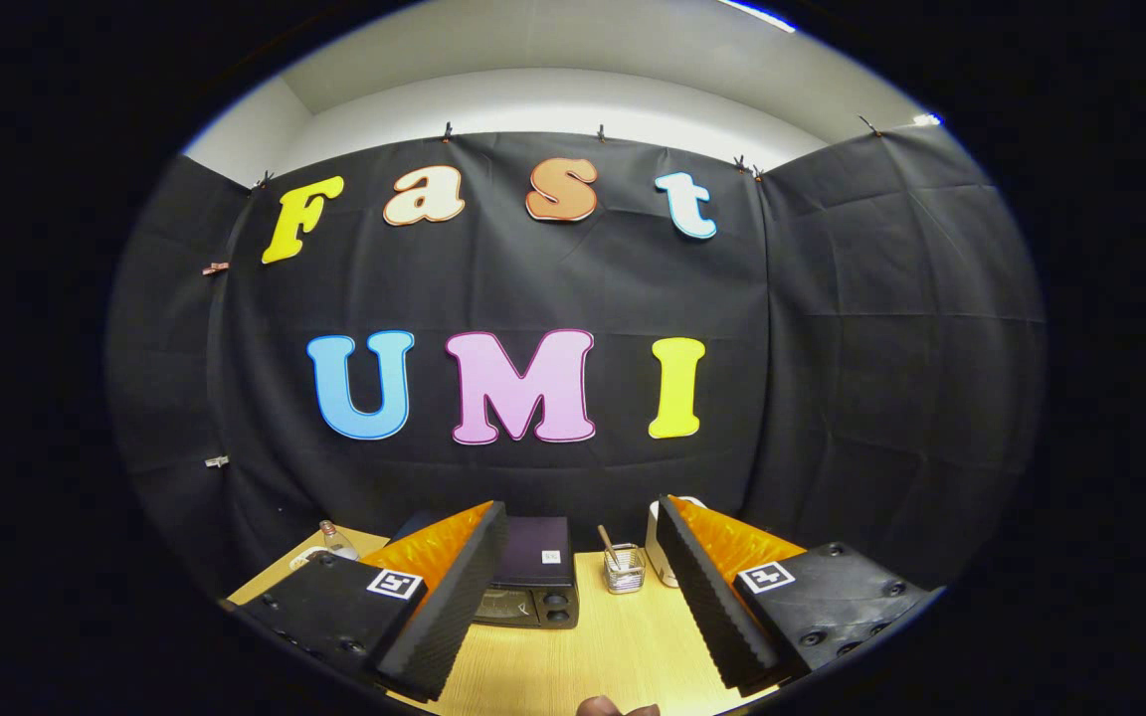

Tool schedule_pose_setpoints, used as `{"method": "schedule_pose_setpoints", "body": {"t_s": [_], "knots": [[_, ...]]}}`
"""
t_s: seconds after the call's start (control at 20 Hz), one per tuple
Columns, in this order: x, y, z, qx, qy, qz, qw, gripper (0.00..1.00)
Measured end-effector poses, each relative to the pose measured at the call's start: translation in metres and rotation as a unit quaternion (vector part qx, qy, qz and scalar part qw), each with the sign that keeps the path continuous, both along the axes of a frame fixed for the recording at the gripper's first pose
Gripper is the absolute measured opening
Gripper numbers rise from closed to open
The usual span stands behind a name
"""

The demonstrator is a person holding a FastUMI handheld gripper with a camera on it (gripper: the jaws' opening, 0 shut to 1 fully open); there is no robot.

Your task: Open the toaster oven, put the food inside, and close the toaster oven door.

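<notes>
While your fingers (573, 597) stand wide and empty, the toaster oven (533, 577) sits far on the tabletop (613, 646), just beyond them: item likely heavy, rigid, stable; take its stiff door along the top edge.

Bright overhead ceiling light (757, 14); sharp centre, strong fisheye bending at the edges; soft shadows on the table (623, 646).

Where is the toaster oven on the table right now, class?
In the gripper view, the toaster oven sits on the wooden table beyond the open gripper, partly behind its left finger, with a small glass jar just to its right.
</notes>
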State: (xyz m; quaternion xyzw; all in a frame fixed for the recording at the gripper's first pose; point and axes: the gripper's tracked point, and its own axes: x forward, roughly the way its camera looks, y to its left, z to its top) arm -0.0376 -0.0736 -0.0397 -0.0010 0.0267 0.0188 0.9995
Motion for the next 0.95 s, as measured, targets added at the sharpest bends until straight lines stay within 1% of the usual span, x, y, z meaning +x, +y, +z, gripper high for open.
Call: {"method": "schedule_pose_setpoints", "body": {"t_s": [0.35, 0.95], "knots": [[-0.0026, -0.0003, 0.0068, 0.0, -0.011, 0.0, 1.0, 0.99], [-0.0006, 0.0044, 0.0041, -0.006, -0.008, 0.007, 1.0, 0.99]]}}
